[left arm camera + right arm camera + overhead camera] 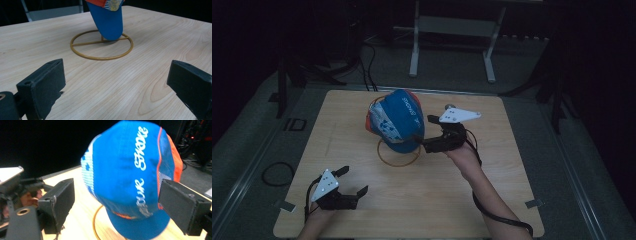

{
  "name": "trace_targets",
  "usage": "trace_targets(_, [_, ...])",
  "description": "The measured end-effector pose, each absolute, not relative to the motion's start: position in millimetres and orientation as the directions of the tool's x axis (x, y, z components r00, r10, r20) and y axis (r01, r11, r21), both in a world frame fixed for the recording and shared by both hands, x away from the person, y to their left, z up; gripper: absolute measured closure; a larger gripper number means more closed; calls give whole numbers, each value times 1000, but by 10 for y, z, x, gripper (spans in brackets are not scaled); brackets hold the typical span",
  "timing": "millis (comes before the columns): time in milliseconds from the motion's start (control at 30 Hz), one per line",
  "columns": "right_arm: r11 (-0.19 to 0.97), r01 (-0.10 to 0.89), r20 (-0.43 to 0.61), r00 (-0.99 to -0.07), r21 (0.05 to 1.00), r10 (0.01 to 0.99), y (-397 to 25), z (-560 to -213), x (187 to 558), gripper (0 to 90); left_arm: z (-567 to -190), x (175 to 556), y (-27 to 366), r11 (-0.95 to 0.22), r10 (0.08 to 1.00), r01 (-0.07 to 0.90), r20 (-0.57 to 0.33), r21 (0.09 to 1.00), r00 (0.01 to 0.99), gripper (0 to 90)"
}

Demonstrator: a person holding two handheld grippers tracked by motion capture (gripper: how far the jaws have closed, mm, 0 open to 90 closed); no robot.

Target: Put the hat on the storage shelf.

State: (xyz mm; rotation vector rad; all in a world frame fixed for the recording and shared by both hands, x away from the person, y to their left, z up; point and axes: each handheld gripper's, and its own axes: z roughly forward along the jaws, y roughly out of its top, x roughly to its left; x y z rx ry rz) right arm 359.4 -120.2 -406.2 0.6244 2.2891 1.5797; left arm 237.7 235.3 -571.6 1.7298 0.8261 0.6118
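The cap (pixel 396 119) could tip off its wire stand (pixel 398 155) if the right gripper (pixel 428 134), jaws spread wide beside it, knocks it sideways. It is blue with orange trim and white lettering, perched mid-table. The left gripper (pixel 354 181) rests apart, open and empty.

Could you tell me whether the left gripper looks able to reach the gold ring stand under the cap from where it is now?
Probably yes. The left gripper is open, and bare table lies between its jaws and the ring stand. The blue cap overhangs only the ring's far side.
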Motion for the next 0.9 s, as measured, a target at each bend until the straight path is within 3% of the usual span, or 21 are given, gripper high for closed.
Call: trace_targets(900, [354, 243, 32, -861, 903, 508, -1523, -4826, 3482, 147, -5730, 2378, 2339, -205, 778, 233, 14, 951, 628, 23])
